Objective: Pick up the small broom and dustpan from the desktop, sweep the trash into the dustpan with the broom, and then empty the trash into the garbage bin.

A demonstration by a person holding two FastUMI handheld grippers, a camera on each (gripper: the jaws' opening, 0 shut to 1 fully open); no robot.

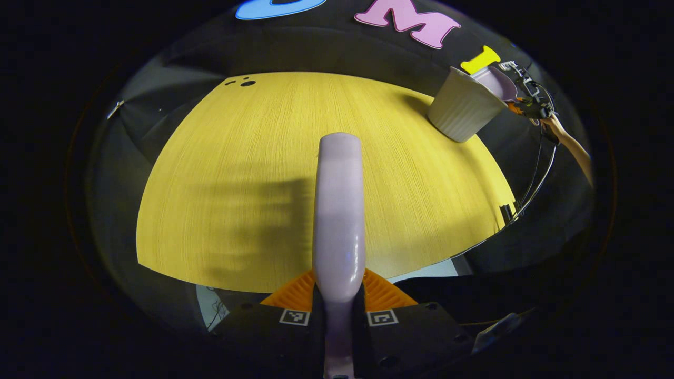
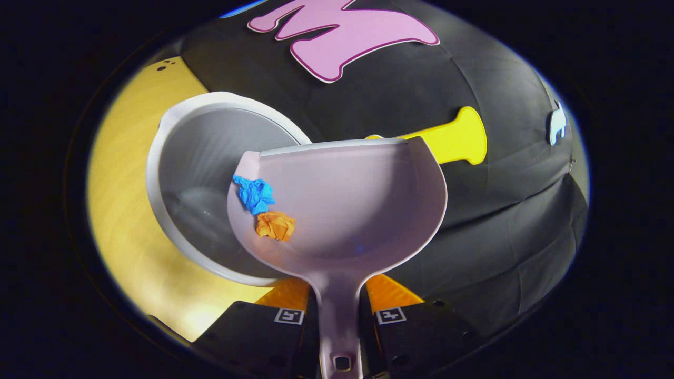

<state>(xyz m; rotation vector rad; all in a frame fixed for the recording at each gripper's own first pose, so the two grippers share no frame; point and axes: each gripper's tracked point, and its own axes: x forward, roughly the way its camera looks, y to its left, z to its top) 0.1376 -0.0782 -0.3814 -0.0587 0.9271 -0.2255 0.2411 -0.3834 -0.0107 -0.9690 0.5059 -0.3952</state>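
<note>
**Dustpan tipped over the bin, broom held above the surface**

The right tool clamps the glossy lilac dustpan by its narrow handle, its rounded scoop tilted over the ribbed white garbage bin at the surface's far right corner. Crumpled blue trash and orange trash lie in the scoop. The left tool grips the smooth lilac broom over the yellow wood-grain surface.

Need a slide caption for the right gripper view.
Right tongs hold the dustpan by its handle, tilted over the open bin, with blue and orange paper wads still inside.
</note>
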